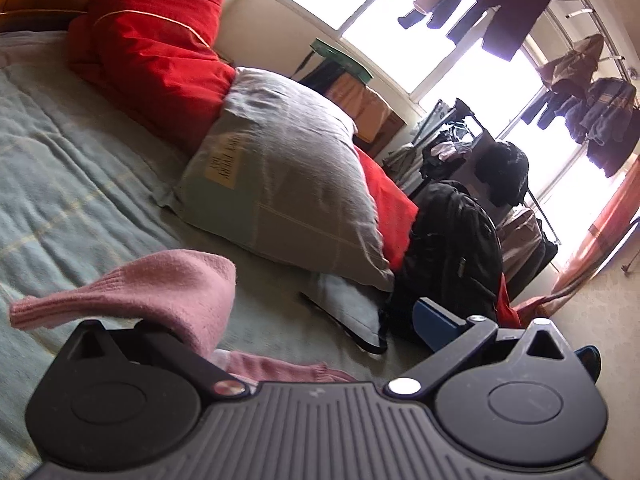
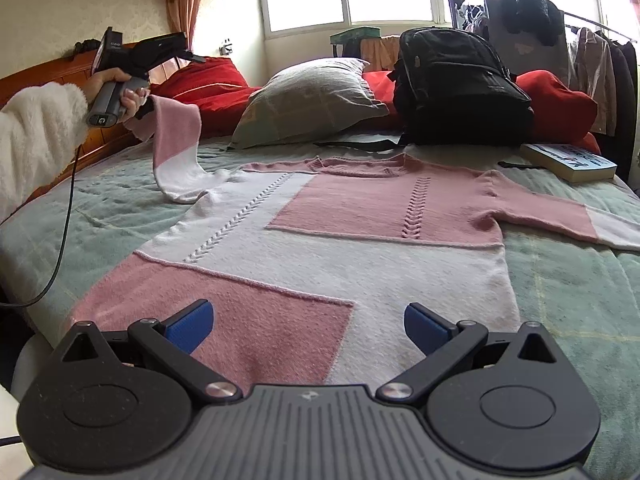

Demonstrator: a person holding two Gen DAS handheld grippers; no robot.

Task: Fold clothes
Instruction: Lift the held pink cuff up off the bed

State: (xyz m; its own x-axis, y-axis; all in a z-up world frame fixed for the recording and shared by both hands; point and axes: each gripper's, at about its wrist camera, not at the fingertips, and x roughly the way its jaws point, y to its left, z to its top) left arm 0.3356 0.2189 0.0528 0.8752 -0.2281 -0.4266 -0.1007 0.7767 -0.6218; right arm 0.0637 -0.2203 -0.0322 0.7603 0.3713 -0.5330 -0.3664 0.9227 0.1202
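A pink and white knit sweater (image 2: pixel 320 240) lies flat on the green bedspread (image 2: pixel 580 300), neck toward the pillows. Its right sleeve (image 2: pixel 560 222) is stretched out sideways. Its left sleeve (image 2: pixel 176 140) is lifted off the bed and hangs from my left gripper (image 2: pixel 140 56), which a hand in a white fluffy sleeve (image 2: pixel 36 132) holds. In the left wrist view the pink cuff (image 1: pixel 160 292) drapes over the left finger and hides it. The right blue pad (image 1: pixel 436 320) stands far off, so my left gripper (image 1: pixel 312 320) is open. My right gripper (image 2: pixel 308 320) is open just above the sweater's hem, holding nothing.
A grey pillow (image 2: pixel 312 96), red bedding (image 2: pixel 208 80) and a black backpack (image 2: pixel 460 88) lie at the head of the bed. A book (image 2: pixel 568 160) rests at the right edge. A wooden headboard (image 2: pixel 52 76) is on the left and a clothes rack (image 2: pixel 592 60) on the right. A cable (image 2: pixel 64 220) hangs from the left gripper.
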